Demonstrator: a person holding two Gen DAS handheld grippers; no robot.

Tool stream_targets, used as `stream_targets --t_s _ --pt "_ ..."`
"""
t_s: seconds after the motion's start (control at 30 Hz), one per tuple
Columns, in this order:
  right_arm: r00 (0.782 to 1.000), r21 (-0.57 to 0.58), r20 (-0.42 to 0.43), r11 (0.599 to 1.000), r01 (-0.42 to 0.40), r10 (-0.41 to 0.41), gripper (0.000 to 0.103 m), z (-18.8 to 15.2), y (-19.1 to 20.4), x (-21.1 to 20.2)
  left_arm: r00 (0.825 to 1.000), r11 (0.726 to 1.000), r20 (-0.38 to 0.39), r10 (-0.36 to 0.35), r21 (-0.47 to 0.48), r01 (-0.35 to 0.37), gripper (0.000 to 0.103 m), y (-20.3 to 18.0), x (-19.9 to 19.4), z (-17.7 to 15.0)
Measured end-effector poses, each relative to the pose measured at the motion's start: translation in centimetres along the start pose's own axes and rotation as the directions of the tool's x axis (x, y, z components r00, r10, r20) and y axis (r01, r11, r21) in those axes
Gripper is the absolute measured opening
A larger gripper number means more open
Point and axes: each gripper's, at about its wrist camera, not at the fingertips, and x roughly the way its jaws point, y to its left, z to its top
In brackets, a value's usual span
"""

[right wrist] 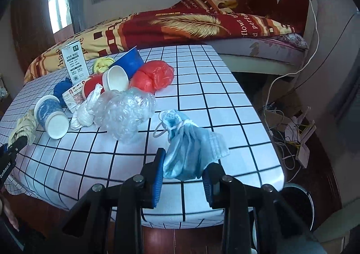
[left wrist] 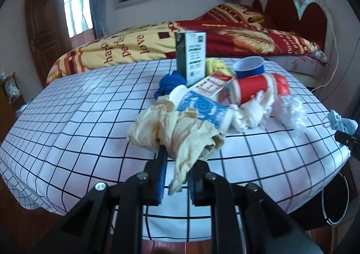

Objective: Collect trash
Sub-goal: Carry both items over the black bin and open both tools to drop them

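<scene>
My left gripper (left wrist: 178, 164) is shut on a crumpled beige paper wad (left wrist: 177, 132), held just above the checked tablecloth (left wrist: 78, 123). My right gripper (right wrist: 185, 165) is shut on a bunched light-blue face mask (right wrist: 191, 148) near the table's right front corner. A pile of trash lies mid-table: a blue-patterned paper cup (left wrist: 202, 107) on its side, a red cup (left wrist: 254, 89), white tissue (left wrist: 252, 112), a clear plastic bag (right wrist: 128, 112), a red plastic bag (right wrist: 155, 76), a blue bowl (left wrist: 248, 67), a small red-and-white carton (left wrist: 213, 84) and an upright green carton (left wrist: 191, 56).
A bed with a red and yellow quilt (left wrist: 157, 44) stands right behind the table. A round bin (right wrist: 299, 206) sits on the floor below the table's right front corner. Cables and a power strip (right wrist: 290, 128) lie on the floor at right. A wooden door (left wrist: 42, 35) is far left.
</scene>
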Motion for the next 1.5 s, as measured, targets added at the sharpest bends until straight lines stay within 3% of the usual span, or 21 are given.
stream_targets --t_s 0.37,0.77,1.27,1.43,1.5 --pt "0.999 0.027 0.024 0.999 0.026 -0.027 0.033 -1.2 -2.0 -2.8 0.997 0.996 0.025 -0.074 0.041 0.073 0.018 -2.7 -2.0 0.0" --pt "0.994 0.116 0.043 0.989 0.097 -0.103 0.033 -3.8 -7.8 -7.1 0.977 0.968 0.038 -0.212 0.148 0.204 0.018 -10.1 -4.7 -0.5" --pt "0.978 0.244 0.01 0.949 0.199 -0.208 0.033 -8.3 -16.8 -10.7 0.924 0.884 0.006 -0.381 0.295 0.363 0.018 -20.5 -8.1 -1.5" --pt "0.973 0.276 -0.026 0.934 0.227 -0.229 0.033 -10.2 -19.7 -10.6 0.895 0.834 -0.043 -0.444 0.344 0.431 0.018 -24.1 -8.1 -2.6" --pt "0.971 0.287 -0.045 0.928 0.239 -0.236 0.033 -11.0 -20.9 -10.3 0.874 0.803 -0.071 -0.48 0.366 0.47 0.018 -26.0 -8.2 -3.5"
